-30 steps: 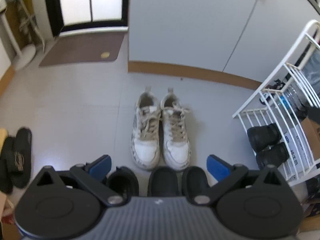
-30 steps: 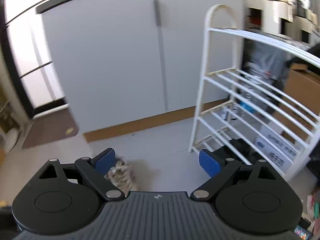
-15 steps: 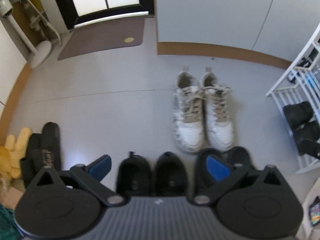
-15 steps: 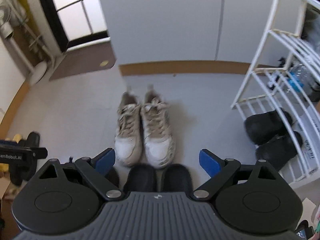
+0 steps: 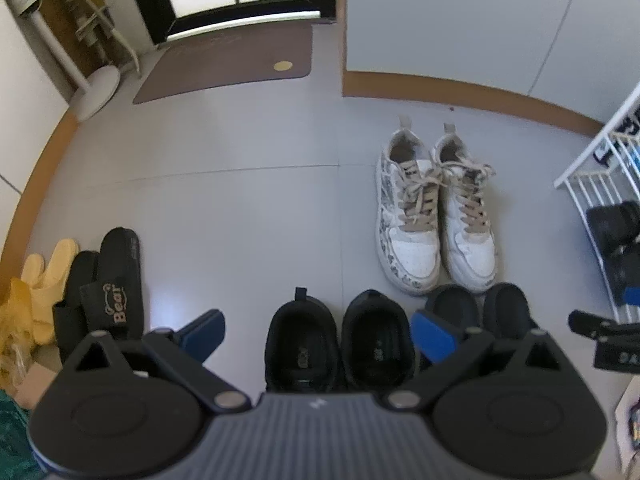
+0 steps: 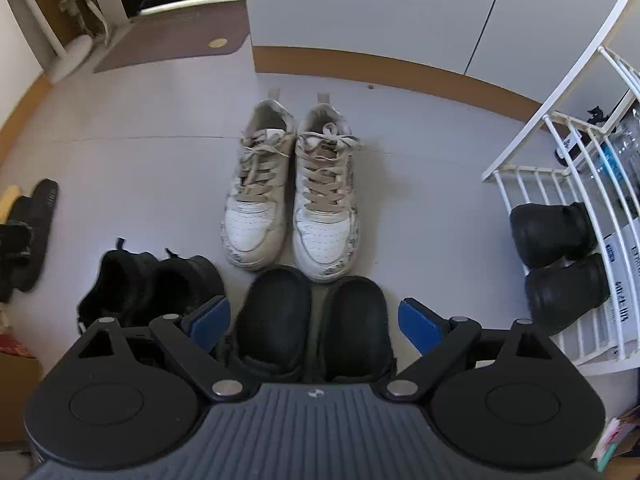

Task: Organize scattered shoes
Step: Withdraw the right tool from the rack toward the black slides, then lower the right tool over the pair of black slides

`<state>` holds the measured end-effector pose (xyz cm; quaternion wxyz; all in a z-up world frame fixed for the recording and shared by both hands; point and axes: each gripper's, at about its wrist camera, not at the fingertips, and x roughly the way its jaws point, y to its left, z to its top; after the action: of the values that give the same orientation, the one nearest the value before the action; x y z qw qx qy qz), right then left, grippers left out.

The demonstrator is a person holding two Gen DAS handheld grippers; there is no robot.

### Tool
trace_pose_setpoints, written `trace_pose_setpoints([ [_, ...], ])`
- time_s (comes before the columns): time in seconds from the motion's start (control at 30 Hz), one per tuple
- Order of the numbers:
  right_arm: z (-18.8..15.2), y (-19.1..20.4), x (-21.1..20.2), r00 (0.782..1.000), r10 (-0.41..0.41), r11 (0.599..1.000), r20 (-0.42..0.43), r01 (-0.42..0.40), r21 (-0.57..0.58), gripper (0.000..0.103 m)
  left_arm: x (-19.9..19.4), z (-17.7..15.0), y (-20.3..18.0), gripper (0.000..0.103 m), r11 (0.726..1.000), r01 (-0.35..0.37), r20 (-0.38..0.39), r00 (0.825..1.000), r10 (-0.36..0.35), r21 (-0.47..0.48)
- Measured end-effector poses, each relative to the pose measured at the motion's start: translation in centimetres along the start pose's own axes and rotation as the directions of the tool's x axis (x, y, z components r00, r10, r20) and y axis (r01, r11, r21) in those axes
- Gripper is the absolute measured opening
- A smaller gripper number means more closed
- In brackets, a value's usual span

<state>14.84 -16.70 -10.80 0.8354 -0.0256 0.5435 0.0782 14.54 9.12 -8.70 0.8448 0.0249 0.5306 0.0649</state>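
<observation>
**Mara:** So, left wrist view first. What could go wrong? The left gripper (image 5: 316,330) hangs released, fingers spread wide, above a pair of black shoes (image 5: 339,342) on the grey floor (image 5: 240,208).

**Jun:** My worry is the crowding. A second black pair (image 5: 480,310) sits just beside the first, partly behind the right blue pad (image 5: 434,338). A careless descent could nudge that neighbour, or pinch only one shoe of a pair. The white sneakers (image 5: 434,216) stand side by side, toes towards the camera, laces loose; those laces could snag, I'd guess.

**Mara:** And off to the left?

**Jun:** Black slides (image 5: 102,292), one overlapping the other, lie beside something yellow (image 5: 48,276) near the wall. Too jumbled to grip cleanly, I'd judge.

**Mara:** Now the right wrist view.

**Jun:** The right gripper (image 6: 314,320) is likewise unclenched and empty, poised over two rounded black toes (image 6: 316,320), which nearly touch the sneakers' toes (image 6: 292,204). Pulling one pair may drag the other. The white rack (image 6: 560,168) on the right holds black shoes (image 6: 556,256) on its lowest shelf; its thin wires could catch a heel going in.
</observation>
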Motion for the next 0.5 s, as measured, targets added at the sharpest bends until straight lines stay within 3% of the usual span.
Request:
trace_pose_setpoints([
  [0.1,-0.4,-0.3,1.6,0.998,-0.005,1.0,-0.068,0.004,-0.014,0.093,-0.1,0.2,-0.1,0.101,1.0,0.008,0.008,1.0,-0.008,-0.009],
  [0.2,-0.4,-0.4,3.2,0.993,0.0,1.0,-0.117,-0.003,-0.024,0.082,0.1,0.4,-0.4,0.101,1.0,0.022,0.009,1.0,-0.022,-0.014],
  [0.5,-0.9,-1.0,8.6,0.971,0.017,1.0,-0.239,-0.014,0.012,0.076,0.9,1.5,-0.8,0.101,0.996,0.053,0.001,0.999,-0.053,-0.071],
])
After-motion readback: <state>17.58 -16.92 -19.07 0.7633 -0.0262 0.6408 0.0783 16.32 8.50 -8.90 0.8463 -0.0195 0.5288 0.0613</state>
